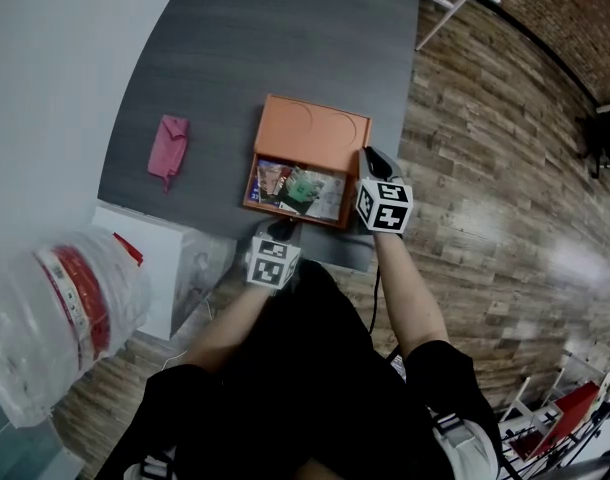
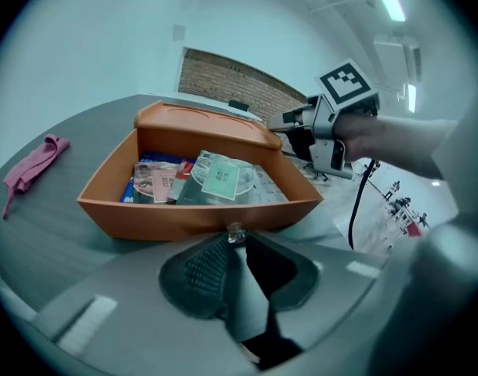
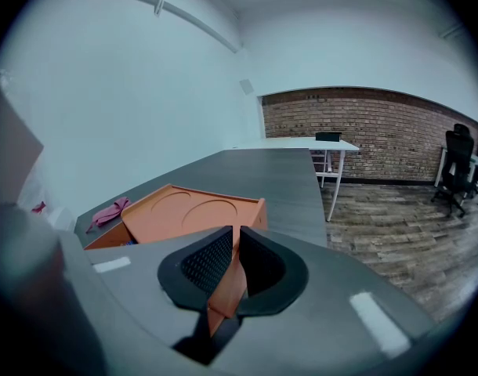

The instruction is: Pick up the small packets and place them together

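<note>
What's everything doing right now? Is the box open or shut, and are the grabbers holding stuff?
box: open, lid folded back behind it.
packets: piled inside the box.
cloth: crumpled on the table, apart from the box.
right gripper: shut on the box's wall.
left gripper: outside the box's near wall, shiny bit at its tips; grip unclear.

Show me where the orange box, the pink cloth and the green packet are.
orange box (image 2: 192, 214), left gripper view, on its front wall.
pink cloth (image 1: 169, 148), head view, on its middle.
green packet (image 2: 221, 180), left gripper view, on its label.
</note>
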